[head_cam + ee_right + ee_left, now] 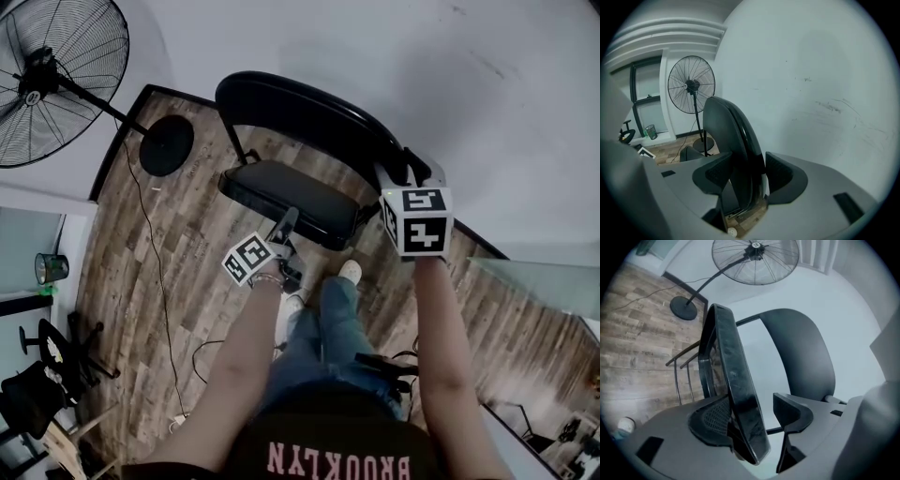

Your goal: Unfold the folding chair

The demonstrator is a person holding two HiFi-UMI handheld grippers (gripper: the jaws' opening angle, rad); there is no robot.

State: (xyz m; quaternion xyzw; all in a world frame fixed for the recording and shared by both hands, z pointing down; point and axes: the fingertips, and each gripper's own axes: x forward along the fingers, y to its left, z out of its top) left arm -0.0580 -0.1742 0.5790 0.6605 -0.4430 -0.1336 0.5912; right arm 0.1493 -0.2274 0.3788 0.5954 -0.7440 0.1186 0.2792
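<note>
Wood-plank flooring (169, 281) runs up to a pale wall (394, 47), and a pedestal fan (52, 80) stands off to the left on its round black base (167, 145), with a thin cable (155, 253) trailing across the boards. Close to the wall stands the black folding chair (309, 150). Its curved backrest (300, 108) is on the wall side and its padded seat (291, 197) juts out toward the person, whose jeans and pale shoes show just below it.

The person holds 2 grippers, 1 in each hand. The left gripper (286, 220) is at the near edge of the seat. From its own view, the seat (733, 376) runs edge-on between the 2 jaws of the left gripper (754, 411): the edge lies against the left-hand pad, while a clear gap separates it from the other pad, so the jaws stand apart and nothing is pinched.

The right gripper (398, 173) is up at the right end of the backrest. In its own view the right gripper (749, 173) has both pads pressed against the backrest (731, 136), clamped on its rim, with the fan (691, 84) behind.
</note>
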